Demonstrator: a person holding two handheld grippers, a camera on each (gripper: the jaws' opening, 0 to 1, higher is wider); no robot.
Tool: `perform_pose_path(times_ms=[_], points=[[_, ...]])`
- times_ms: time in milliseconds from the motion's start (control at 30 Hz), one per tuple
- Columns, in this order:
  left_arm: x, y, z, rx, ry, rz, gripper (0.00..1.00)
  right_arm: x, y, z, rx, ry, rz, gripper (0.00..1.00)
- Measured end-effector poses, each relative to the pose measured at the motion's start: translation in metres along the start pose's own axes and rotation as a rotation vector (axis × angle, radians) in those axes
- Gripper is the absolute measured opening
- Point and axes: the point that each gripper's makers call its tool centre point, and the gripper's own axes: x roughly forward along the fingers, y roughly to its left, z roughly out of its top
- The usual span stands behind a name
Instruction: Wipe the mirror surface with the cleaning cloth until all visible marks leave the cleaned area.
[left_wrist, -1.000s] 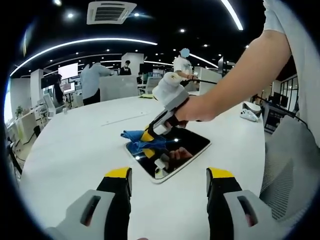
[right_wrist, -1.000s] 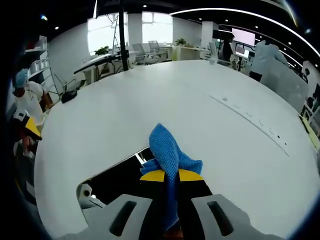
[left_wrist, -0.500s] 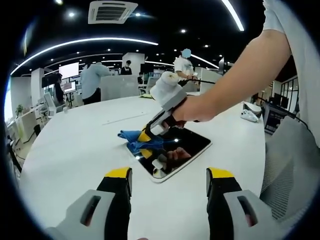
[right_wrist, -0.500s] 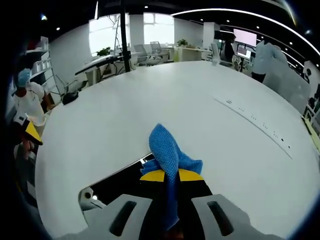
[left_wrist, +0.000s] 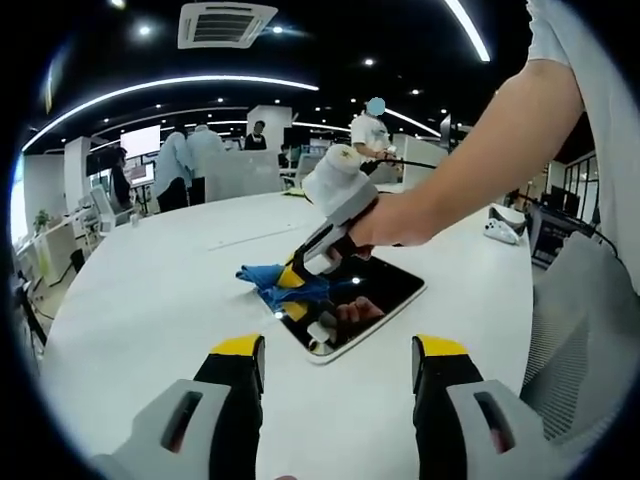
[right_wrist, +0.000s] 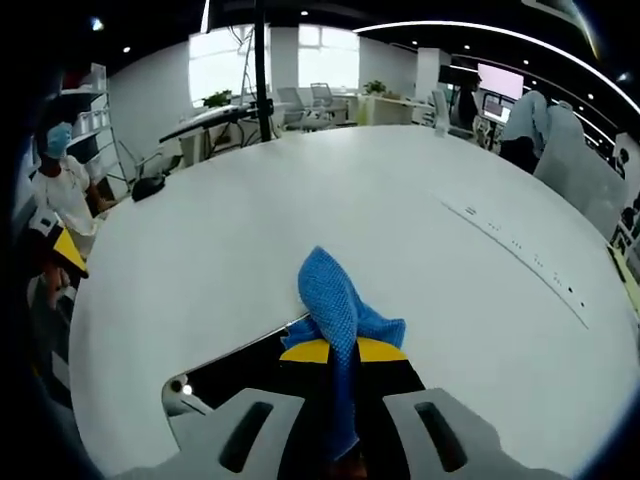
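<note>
The right tool (right_wrist: 340, 350), clamped on the blue cloth (right_wrist: 335, 300), presses it at the mirror's (left_wrist: 375, 290) far corner to scrub; left tool (left_wrist: 338, 365) hangs open nearby, empty.

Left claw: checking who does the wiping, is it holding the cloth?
No, the left claw is open and empty; the right claw grips the blue cloth.

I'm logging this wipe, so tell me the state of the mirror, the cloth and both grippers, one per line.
Mirror: flat on the white table, dark glass reflecting the right gripper.
Cloth: blue, bunched, clamped in the right gripper, pressed on the mirror's far corner and spilling onto the table.
Right gripper: shut on the cloth, tilted down onto the mirror.
Left gripper: open, holding nothing, short of the mirror.
</note>
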Motion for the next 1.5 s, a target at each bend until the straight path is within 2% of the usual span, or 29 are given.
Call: perform_pose_path(times_ms=[1133,1500], points=[[-0.002,-0.006,0.011,0.013,-0.023,0.012,0.6,-0.015,0.048,-0.013,-0.034,0.012,0.053,0.02],[-0.009,-0.006,0.013,0.027,-0.027,0.014,0.6,-0.019,0.06,-0.017,-0.049,0.024,0.067,0.02]])
